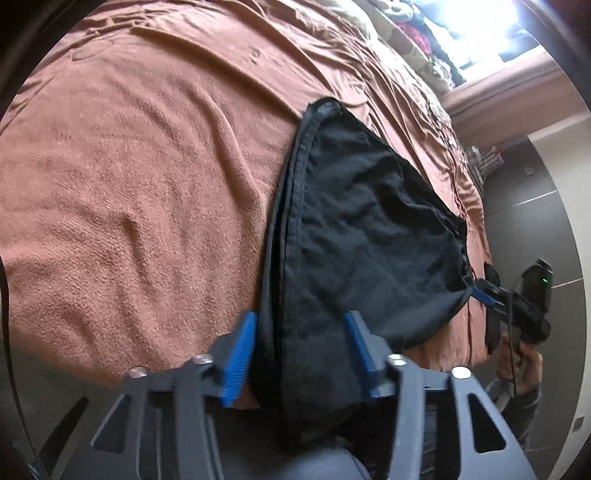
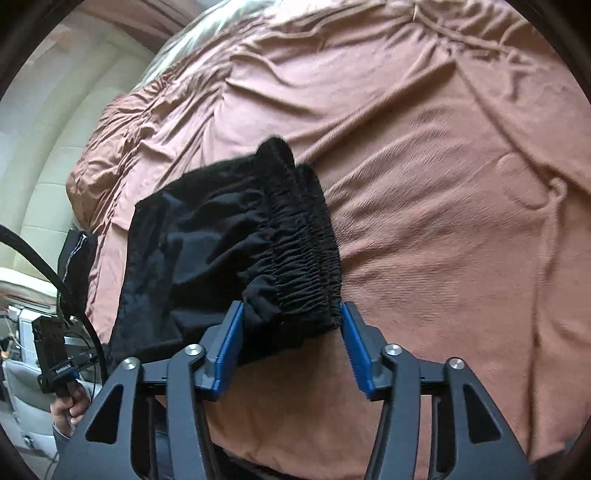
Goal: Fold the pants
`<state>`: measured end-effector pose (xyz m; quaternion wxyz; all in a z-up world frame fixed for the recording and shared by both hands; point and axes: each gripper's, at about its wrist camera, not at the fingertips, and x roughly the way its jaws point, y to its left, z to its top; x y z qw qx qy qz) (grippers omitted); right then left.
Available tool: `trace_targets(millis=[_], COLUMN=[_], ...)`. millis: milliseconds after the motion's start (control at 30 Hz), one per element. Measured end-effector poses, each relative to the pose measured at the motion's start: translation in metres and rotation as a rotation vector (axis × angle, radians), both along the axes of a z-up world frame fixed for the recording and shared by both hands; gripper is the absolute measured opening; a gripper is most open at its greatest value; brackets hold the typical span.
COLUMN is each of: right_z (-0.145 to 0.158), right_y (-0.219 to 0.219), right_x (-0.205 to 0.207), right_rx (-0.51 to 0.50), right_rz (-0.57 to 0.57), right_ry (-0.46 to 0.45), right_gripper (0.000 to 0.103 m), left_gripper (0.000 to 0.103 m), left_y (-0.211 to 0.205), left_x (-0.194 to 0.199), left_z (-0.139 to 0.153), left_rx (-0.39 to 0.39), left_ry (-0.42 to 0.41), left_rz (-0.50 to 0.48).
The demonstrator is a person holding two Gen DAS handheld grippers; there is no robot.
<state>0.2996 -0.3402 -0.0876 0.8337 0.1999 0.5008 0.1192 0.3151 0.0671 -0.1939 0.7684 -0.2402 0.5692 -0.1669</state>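
Black pants [image 1: 362, 229] lie folded on a bed covered by a rust-brown blanket [image 1: 129, 184]. In the left wrist view my left gripper [image 1: 301, 343] is open, its blue pads on either side of the pants' hemmed edge near the bed's front. In the right wrist view my right gripper [image 2: 291, 339] is open, its pads straddling the gathered elastic waistband [image 2: 303, 240] of the pants [image 2: 192, 251]. The right gripper also shows in the left wrist view [image 1: 480, 291], at the pants' far corner.
The blanket [image 2: 443, 184] stretches wide and wrinkled on both sides of the pants. Pillows and a bright window [image 1: 480, 29] are at the bed's head. The other hand-held gripper body [image 2: 55, 350] and a black cable [image 2: 48, 273] are beside the bed edge.
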Motion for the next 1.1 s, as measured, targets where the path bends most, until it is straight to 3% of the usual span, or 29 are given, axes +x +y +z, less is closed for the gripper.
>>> trace_targets(millis=[133,233,533,833,900,967,1100], right_z=[0.023,0.032,0.035,0.031,0.029,0.026,0.014], right_y=[0.013,0.030,0.083,0.112,0.117,0.125,0.143], right_x=[-0.021,-0.032,-0.053,-0.059,-0.053,-0.050,-0.033], right_rx=[-0.089,-0.148,-0.209,-0.149,-0.145,-0.155,-0.160], right_rz=[-0.021,-0.025,0.070,0.129,0.149,0.168,0.209], right_ry=[-0.069,-0.115,-0.173,-0.230,-0.226,-0.223,-0.194], right_gripper=[0.073,0.080,0.081,0.081,0.080,0.066,0.052], left_gripper=[0.056,0.056,0.056,0.056,0.056,0.056,0.051], left_y=[0.008,0.011,0.009,0.004,0.007,0.008,0.009], left_x=[-0.002,-0.005,-0.013,-0.017,-0.018,-0.020,-0.018], left_z=[-0.007,-0.010,-0.011,-0.014,-0.014,-0.015,-0.019], left_rx=[-0.034,-0.034,-0.072,-0.087,-0.100,-0.092,-0.102], left_ry=[0.000,-0.004,-0.026,-0.027,-0.034,-0.034,-0.020], left_rz=[0.039,0.070,0.123,0.205,0.235,0.257,0.269])
